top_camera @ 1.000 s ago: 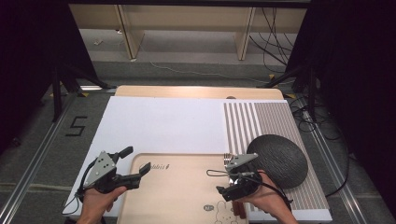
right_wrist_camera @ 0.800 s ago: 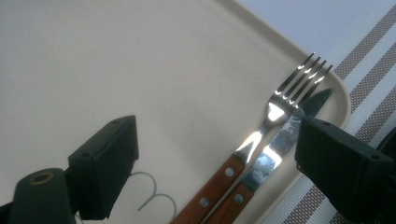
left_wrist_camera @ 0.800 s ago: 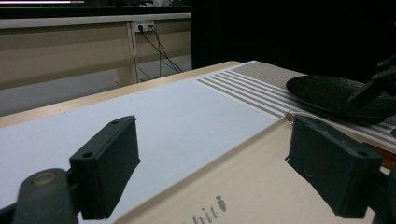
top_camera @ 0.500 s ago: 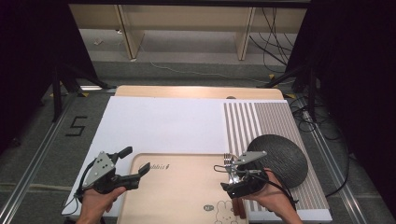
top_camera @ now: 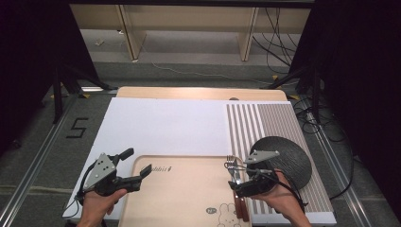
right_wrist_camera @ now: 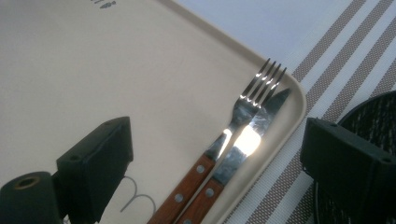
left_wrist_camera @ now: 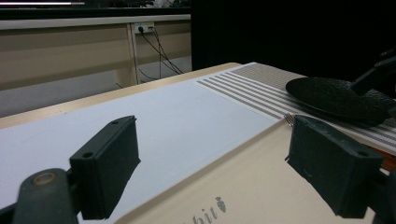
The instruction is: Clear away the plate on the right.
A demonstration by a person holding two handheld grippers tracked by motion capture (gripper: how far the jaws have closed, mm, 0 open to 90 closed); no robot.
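Fork (right_wrist_camera: pixel 254 100) and knife (right_wrist_camera: pixel 243 142) lie on the tray (top_camera: pixel 189 189); right claw (top_camera: pixel 241 182), opening, hovers empty above; left claw (top_camera: pixel 135 168) open.

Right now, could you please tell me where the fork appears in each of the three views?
High view: the fork lies at the tray's right edge, tines away from the person, just ahead of the right gripper.
Left gripper view: its tine tips peek out at the right, beside the right-hand jaw.
Right gripper view: the fork lies centre, beside the knife.
Shared landmark: the black plate.
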